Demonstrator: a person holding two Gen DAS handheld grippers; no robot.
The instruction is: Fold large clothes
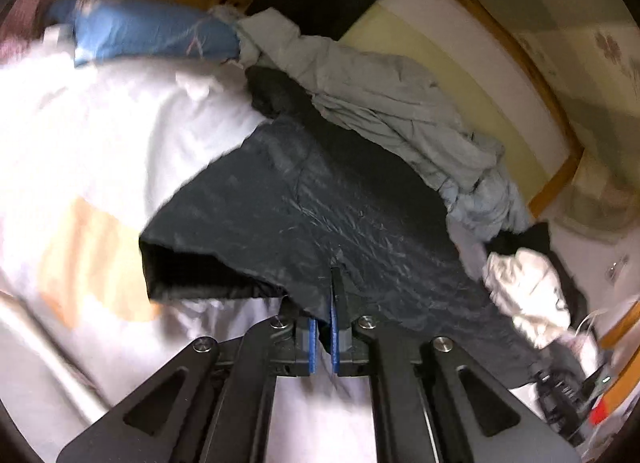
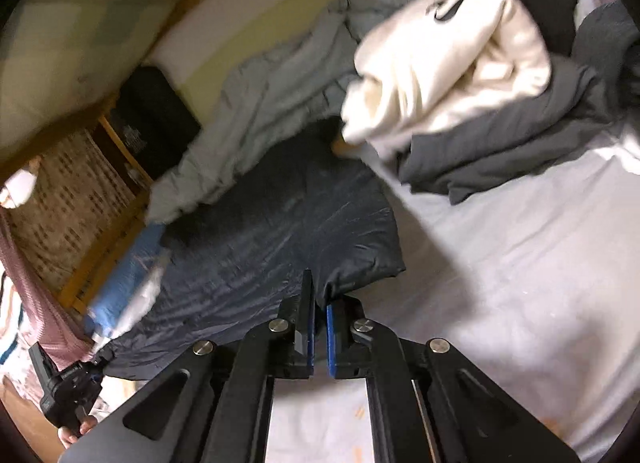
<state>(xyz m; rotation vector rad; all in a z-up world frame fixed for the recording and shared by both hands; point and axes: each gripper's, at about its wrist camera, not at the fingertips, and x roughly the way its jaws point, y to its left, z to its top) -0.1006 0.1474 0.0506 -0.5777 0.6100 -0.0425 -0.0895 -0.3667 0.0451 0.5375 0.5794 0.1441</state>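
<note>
Left gripper (image 1: 325, 327): blue-padded jaws pressed together, pinching the near hem of the dark navy, slightly shiny garment (image 1: 320, 199). Right gripper (image 2: 318, 327): same story, jaws pinched on the near edge of that garment (image 2: 280, 223) next to its open sleeve or leg end. Both grips look solid; fabric runs straight into the pads.

Garment position: spread mostly flat on the white bed sheet (image 1: 100, 135), near edge raised off the sheet at both pinch points. Far edge butts against the crumpled pale grey-blue cloth (image 1: 384, 111), which lies beyond the garment toward the wooden bed frame (image 1: 556, 143). Blue pillow (image 1: 136, 31) sits at the far left of the garment in the left wrist view.

Other laundry: cream-white hoodie-like bundle (image 2: 448, 59) on top of a dark grey folded cloth (image 2: 500, 143), both beyond and to the right of the garment in the right wrist view. Black items further back, can't tell what they are.

Progress, my read: early. Garment is laid out and gripped at two points on one edge, no visible fold in it yet. Probably the first fold: carry the near edge over toward the far edge. Grey-blue cloth and the cream bundle look unfolded, so most of the pile is left.

Frames are motion-blurred, fine detail unreliable.
</note>
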